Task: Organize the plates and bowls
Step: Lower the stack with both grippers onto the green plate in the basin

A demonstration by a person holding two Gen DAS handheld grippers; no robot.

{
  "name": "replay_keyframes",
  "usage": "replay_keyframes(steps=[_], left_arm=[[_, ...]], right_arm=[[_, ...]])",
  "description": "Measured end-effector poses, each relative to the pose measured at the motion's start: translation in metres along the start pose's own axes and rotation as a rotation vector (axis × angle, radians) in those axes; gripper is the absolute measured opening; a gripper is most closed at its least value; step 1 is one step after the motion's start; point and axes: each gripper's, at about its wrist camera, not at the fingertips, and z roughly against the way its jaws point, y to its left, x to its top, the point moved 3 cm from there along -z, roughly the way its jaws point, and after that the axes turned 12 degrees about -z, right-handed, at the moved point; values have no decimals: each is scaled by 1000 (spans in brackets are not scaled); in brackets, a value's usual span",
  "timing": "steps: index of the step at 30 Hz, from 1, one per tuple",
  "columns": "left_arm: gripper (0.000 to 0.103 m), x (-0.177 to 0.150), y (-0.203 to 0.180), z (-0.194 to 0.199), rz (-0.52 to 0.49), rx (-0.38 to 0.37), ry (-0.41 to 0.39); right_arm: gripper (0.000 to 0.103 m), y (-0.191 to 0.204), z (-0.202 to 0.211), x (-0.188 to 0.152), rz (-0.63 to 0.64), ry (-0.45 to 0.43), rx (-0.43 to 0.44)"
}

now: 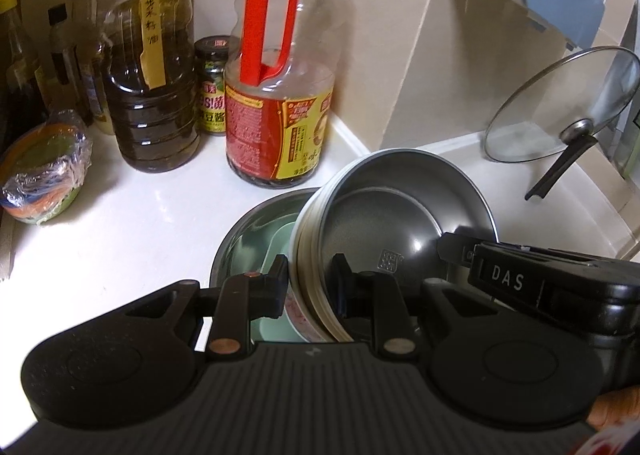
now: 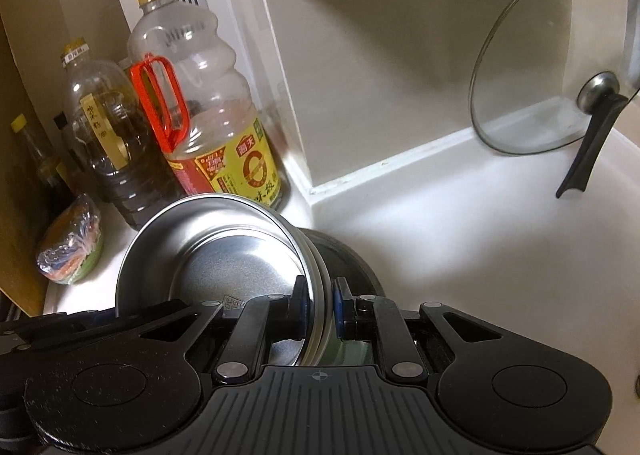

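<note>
Counter: white bench (image 2: 460, 223), corner by bottles (image 1: 156, 67).
Left gripper (image 1: 310, 285): fingers narrow, clamping stacked plates' (image 1: 316, 263) rim.
Right gripper (image 2: 318, 305): fingers narrow, clamping same stack.
Stack: steel plates, tilted on edge, over steel basin (image 1: 256, 227).

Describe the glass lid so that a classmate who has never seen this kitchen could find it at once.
Start at the white counter and look to its far right corner, away from the bottles. There the glass lid stands on edge, leaning against the wall. It is the only see-through round thing with a metal rim, a steel knob and a long black handle pointing down.
</note>
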Motion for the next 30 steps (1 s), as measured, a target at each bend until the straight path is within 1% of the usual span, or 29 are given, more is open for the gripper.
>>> replay_keyframes(steps=[18, 30], left_arm=[[20, -3, 14, -26, 36, -9, 89], [20, -2, 18, -37, 47, -19, 128]], right_arm=[[13, 2, -30, -3, 5, 87, -27], [13, 1, -43, 0, 4, 129, -41]])
